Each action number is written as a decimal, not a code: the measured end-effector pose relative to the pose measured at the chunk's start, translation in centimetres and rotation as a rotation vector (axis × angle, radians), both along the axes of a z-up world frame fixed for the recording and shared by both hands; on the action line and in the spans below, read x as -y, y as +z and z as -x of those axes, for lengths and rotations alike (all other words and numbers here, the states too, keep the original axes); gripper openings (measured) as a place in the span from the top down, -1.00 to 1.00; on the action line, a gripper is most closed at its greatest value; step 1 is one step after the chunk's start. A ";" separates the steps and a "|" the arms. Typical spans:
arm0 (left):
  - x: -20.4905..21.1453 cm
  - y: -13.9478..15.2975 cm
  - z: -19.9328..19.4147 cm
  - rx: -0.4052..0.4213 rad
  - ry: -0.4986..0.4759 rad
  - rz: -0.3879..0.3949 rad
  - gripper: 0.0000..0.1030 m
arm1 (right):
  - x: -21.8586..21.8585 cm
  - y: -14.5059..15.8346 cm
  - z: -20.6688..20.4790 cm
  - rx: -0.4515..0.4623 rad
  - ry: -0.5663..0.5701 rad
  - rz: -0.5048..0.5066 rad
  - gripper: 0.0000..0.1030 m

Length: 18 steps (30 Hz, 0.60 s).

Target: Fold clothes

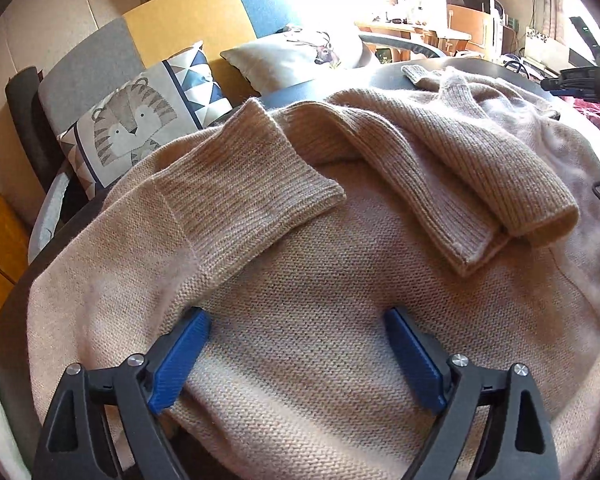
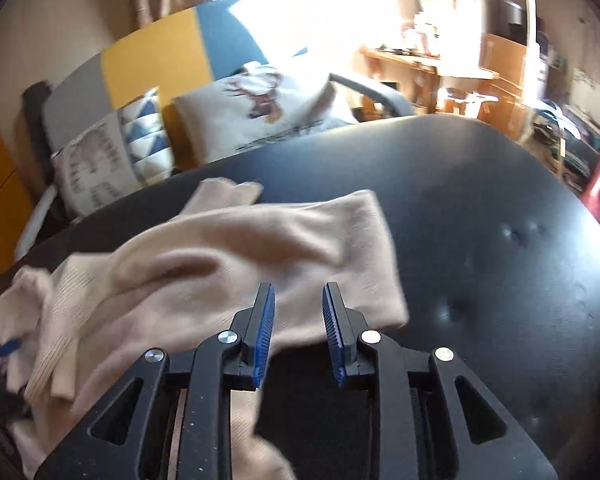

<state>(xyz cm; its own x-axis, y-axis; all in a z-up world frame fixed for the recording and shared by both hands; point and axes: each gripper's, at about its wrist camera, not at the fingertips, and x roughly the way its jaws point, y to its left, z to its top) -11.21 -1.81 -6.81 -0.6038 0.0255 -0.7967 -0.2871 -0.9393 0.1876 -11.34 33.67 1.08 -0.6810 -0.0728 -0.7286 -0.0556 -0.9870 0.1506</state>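
A beige knitted sweater is spread over the dark round worktop, covering most of it in the left wrist view. One ribbed cuff is laid across the body of the sweater toward the left, and a second ribbed sleeve is folded diagonally over the body to the right of it. The left tongs are held released, jaws wide apart, just over the knit, with nothing gripped between them. Behind the far-left edge of the worktop a tiger-print cushion is seen on a grey, yellow and blue sofa.

In the blurred right wrist view, the sweater is seen heaped on the left half of the worktop, whose right half is left bare. The right tongs are held released above the near edge of the fabric, a narrow gap showing between the blue pads, nothing clasped.
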 end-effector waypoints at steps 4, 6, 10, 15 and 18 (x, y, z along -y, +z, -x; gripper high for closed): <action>0.6 0.4 1.3 0.031 0.004 -0.025 -0.99 | 6.5 -1.8 -3.1 0.065 0.241 0.027 0.47; 0.5 1.2 1.3 0.061 0.022 -0.053 -0.74 | 9.3 -3.4 -3.8 0.111 0.295 -0.036 0.47; -1.2 3.2 -0.7 0.037 0.002 -0.120 -0.55 | 10.1 -4.1 -3.3 0.131 0.287 -0.054 0.37; -4.3 2.0 -2.7 0.002 -0.068 -0.016 -0.59 | 9.9 -4.1 -2.1 0.133 0.252 -0.027 0.27; -4.3 1.5 -2.1 0.002 -0.061 -0.001 -0.73 | 9.7 -4.1 -1.4 0.134 0.231 -0.011 0.25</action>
<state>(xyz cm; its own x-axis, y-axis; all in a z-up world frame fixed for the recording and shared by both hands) -9.15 2.46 -5.29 -0.5996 0.0629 -0.7978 -0.3440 -0.9204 0.1860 -9.90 23.93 -2.98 -0.5447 -0.2067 -0.8128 0.1523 -0.9774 0.1465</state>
